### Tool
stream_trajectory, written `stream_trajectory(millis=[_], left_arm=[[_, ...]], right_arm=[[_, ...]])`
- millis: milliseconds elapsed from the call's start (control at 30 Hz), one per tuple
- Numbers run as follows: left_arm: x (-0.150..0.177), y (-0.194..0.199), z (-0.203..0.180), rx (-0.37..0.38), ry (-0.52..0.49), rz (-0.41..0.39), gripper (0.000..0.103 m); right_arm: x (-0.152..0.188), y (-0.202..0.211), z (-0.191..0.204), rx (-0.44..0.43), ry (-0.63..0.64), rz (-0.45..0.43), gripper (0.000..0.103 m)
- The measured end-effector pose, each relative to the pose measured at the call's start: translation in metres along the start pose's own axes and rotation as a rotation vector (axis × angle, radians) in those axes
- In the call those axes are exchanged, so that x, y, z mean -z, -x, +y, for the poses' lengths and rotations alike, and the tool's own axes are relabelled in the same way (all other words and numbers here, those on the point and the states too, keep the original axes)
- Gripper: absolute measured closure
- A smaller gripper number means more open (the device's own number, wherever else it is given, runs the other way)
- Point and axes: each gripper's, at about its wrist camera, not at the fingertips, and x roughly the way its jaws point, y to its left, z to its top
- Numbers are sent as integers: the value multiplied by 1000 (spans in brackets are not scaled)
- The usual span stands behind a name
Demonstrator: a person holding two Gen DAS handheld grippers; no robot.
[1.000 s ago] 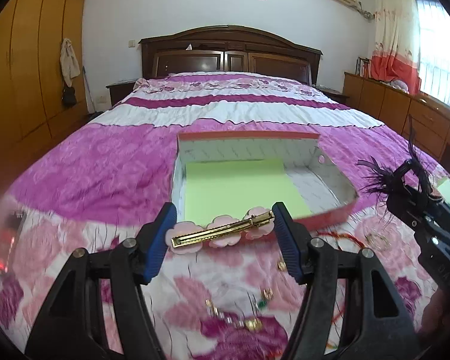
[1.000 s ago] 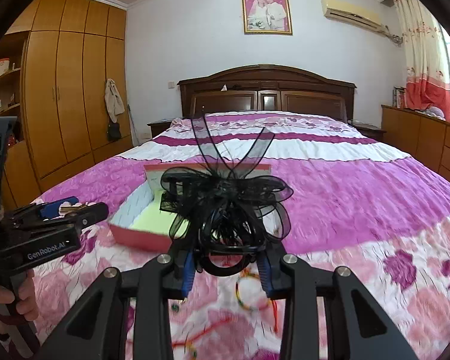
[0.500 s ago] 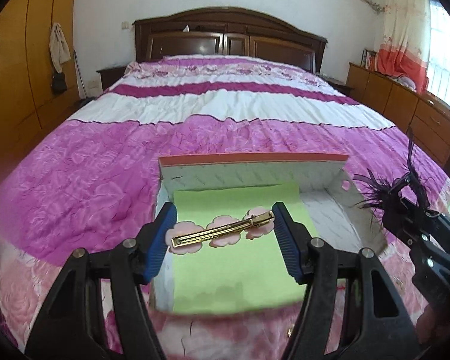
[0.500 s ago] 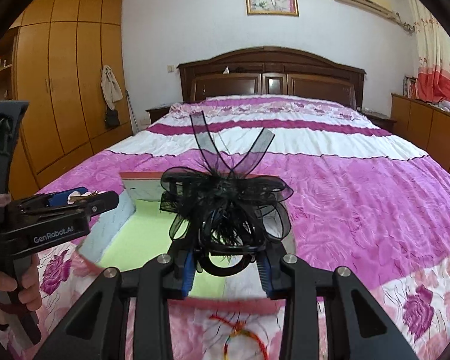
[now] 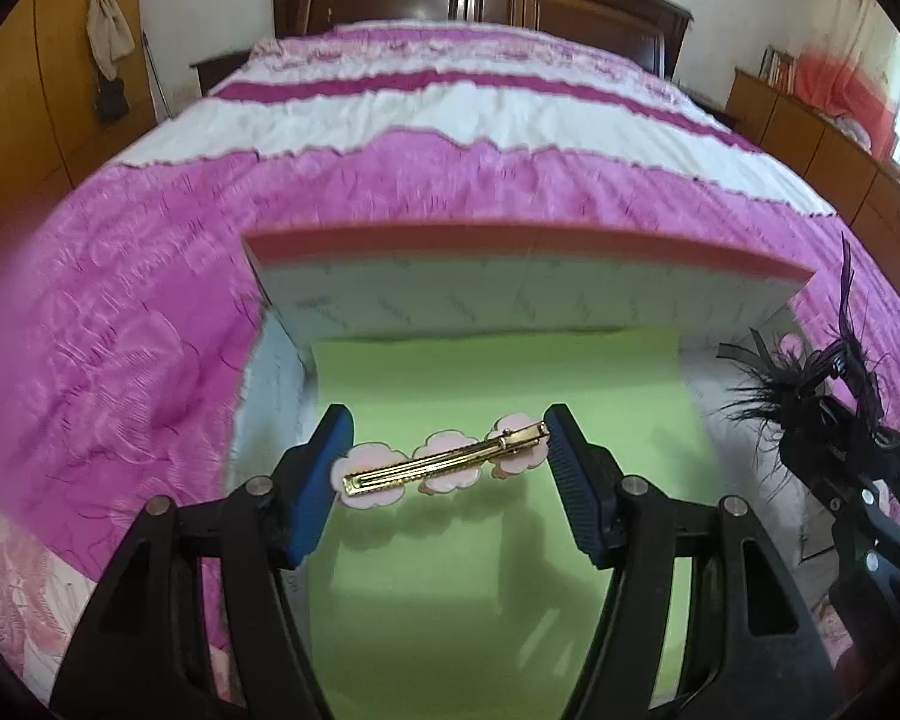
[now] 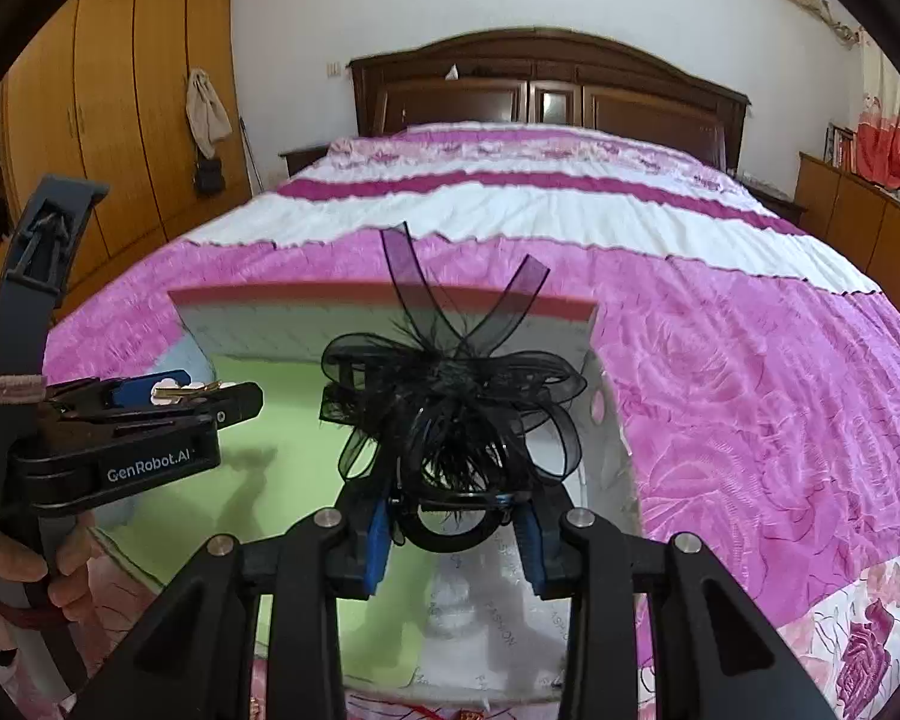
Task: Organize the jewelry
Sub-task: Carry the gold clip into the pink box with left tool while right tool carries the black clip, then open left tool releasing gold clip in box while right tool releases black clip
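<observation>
My left gripper (image 5: 447,462) is shut on a gold hair clip with pink flowers (image 5: 444,462), held end to end between its blue pads above the green floor of an open box (image 5: 528,252). My right gripper (image 6: 453,531) is shut on a black ribbon-and-feather hair bow (image 6: 450,396), held over the right side of the same box (image 6: 384,297). The right gripper with the bow also shows at the right edge of the left wrist view (image 5: 822,420). The left gripper with the clip shows at the left of the right wrist view (image 6: 150,414).
The box has pale patterned walls, a pink rim and a green sheet (image 5: 498,570) on its floor. It lies on a pink and white floral bedspread (image 6: 750,360). A dark wooden headboard (image 6: 546,84) stands behind, wardrobes (image 6: 108,120) left, cabinets (image 5: 822,138) right.
Both grippers have moved forward and down over the box, each still holding its item. The loose jewelry on the bedspread has dropped out of view.
</observation>
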Motion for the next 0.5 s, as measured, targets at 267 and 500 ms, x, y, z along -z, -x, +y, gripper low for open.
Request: stream_trajectory(millis=[267,500], left_arm=[[0,-9,-3,3,-25,45,43],[0,-7,-2,25,-20,45,39]], right_arm=[[6,-29,-6,9,-19,117,66],[7,-23,-2,-16,-14,97,47]])
